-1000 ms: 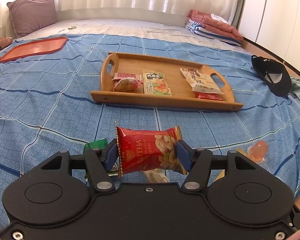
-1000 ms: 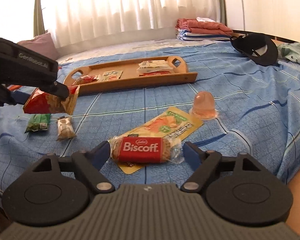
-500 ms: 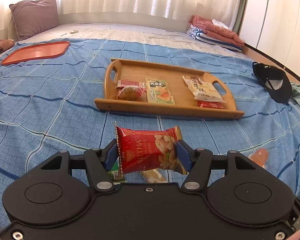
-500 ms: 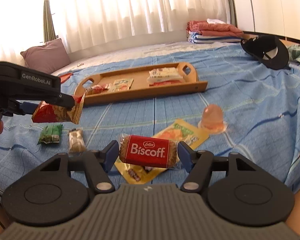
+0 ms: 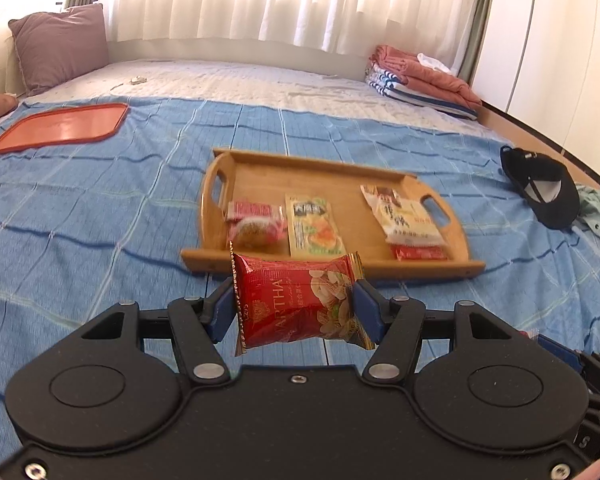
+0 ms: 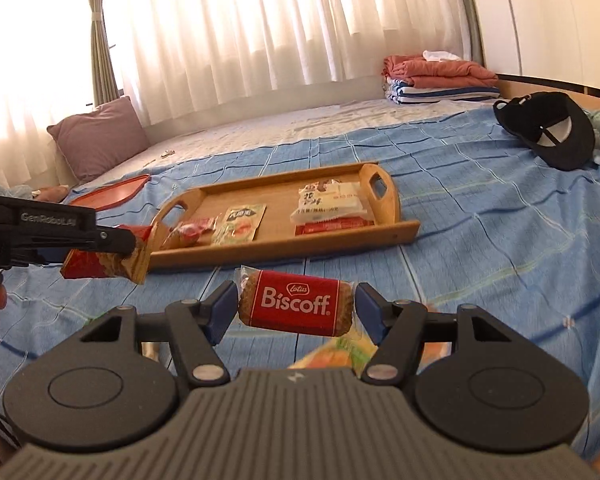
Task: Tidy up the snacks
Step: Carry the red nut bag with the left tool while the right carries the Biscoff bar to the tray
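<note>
On a blue checked bedspread under white curtains, the wooden tray lies ahead of the left gripper clamping a red nut packet and the right gripper clamping a Biscoff biscuit.

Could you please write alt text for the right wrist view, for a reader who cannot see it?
The right gripper holds a red Biscoff biscuit between its jaws above a blue bedspread. Beyond it lies a wooden tray holding several snack packets, and at the left edge the left gripper carries a red snack bag. White curtains fill the background.
</note>
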`<state>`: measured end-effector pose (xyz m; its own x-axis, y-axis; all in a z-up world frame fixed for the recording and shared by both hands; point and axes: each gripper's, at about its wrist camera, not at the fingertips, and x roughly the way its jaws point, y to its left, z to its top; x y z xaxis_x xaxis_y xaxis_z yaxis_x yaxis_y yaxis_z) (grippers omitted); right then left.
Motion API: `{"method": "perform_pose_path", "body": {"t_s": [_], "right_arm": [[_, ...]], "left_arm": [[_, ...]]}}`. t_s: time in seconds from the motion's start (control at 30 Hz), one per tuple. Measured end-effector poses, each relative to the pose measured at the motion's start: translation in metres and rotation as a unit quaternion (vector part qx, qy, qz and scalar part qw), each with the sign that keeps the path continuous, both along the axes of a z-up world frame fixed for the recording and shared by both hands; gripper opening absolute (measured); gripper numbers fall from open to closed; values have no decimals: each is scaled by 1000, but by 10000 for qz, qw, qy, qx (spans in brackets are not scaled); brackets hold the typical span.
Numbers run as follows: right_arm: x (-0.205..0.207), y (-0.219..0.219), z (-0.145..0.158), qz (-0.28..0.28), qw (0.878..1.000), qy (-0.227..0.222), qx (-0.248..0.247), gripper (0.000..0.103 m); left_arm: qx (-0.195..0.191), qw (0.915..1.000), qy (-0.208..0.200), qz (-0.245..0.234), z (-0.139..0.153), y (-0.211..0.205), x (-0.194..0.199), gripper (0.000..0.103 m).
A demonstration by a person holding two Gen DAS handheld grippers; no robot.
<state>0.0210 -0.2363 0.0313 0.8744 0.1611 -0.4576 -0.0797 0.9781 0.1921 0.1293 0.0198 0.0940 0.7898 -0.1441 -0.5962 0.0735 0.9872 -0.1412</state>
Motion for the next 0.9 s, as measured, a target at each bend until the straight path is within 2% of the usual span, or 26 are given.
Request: {"method": "perform_pose_path", "body": {"t_s": [0.17,0.47,0.6,0.7,0.9], "right_arm": [[35,-15,16,95,9997,151,136,67],[98,-32,51,150,9998,132,-45,67],[132,-35,62,234,9993,210,-222,67],[162,-39,65,310,9986,385,-169,67],[217,-37,61,283,9973,641,-227,67]], "left_arm": [[70,10000,-62,-24,17,3,26,60],[43,9999,42,-93,31,8,82,60],[-151,9994,273,-145,30,13,116,60],[-280,9987,412,-91,26,18,144,60],[-256,9981,558,18,8,21,198,60]]}}
